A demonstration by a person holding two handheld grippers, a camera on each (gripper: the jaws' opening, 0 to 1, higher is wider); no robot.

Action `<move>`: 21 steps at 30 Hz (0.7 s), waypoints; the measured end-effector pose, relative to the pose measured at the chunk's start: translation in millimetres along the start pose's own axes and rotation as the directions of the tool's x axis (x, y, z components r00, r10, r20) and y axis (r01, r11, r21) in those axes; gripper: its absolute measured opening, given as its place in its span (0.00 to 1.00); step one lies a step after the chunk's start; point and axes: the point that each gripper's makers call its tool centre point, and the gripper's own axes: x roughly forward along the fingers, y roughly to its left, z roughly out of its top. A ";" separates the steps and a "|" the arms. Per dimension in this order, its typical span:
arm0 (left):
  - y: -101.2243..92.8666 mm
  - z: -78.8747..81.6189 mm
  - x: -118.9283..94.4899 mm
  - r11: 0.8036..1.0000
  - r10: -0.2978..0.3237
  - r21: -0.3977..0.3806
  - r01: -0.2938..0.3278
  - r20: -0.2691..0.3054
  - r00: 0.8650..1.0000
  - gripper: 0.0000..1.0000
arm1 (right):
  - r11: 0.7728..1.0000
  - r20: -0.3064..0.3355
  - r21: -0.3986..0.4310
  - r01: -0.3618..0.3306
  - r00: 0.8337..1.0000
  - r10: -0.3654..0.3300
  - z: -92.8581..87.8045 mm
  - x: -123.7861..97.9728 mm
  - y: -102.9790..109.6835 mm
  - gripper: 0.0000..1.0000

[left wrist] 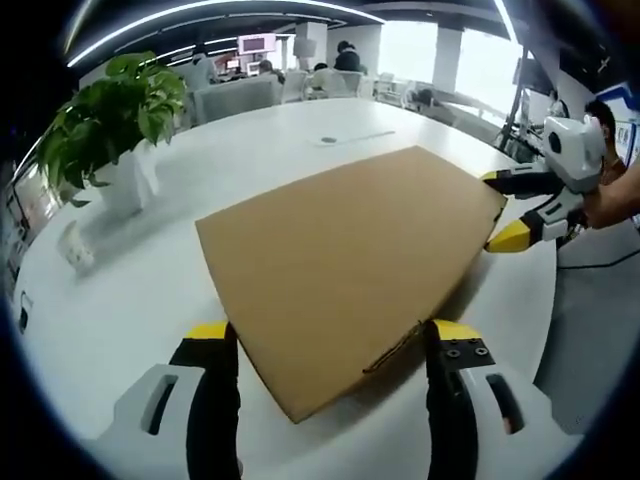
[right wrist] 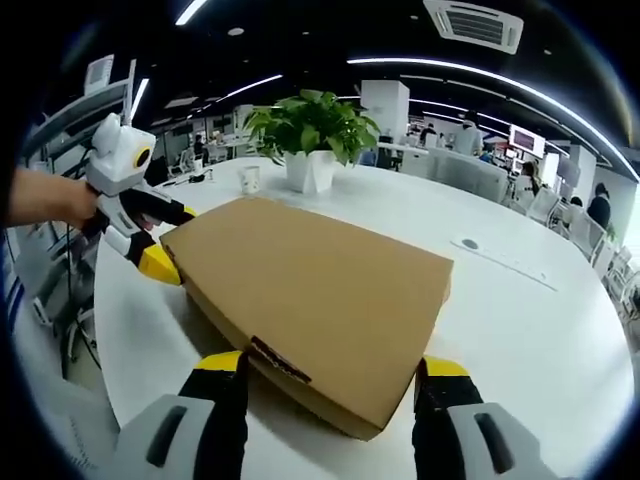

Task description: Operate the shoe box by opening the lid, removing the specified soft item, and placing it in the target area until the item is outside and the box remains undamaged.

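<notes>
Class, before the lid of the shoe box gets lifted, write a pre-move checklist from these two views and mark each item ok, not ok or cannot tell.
1. Shoe box lid closed and flat on the white table: ok.
2. Left hand-held gripper open, jaws either side of a box corner: ok.
3. Right hand-held gripper open at the opposite corner: ok.
4. Either gripper touching the lid edge: cannot tell.
5. Potted plant and small cup stand apart from the box: ok.
6. Soft item inside: cannot tell, lid hides it.
</notes>
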 end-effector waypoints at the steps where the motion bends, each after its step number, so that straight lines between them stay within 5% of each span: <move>1: 0.2 0.0 -0.1 1.000 0.001 0.000 -0.001 0.001 1.000 0.76 | 1.000 0.001 -0.002 -0.002 1.000 0.002 0.0 -0.3 -0.3 0.64; 11: 0.7 -2.1 -2.7 1.000 0.019 -0.019 -0.018 0.034 0.999 0.76 | 1.000 0.018 -0.006 -0.013 1.000 0.013 -0.3 -1.6 -2.2 0.65; 21: 1.3 -5.9 -6.3 0.997 0.055 -0.050 -0.051 0.077 0.995 0.74 | 0.995 0.063 -0.093 -0.036 0.997 0.042 5.5 -6.8 -6.0 0.63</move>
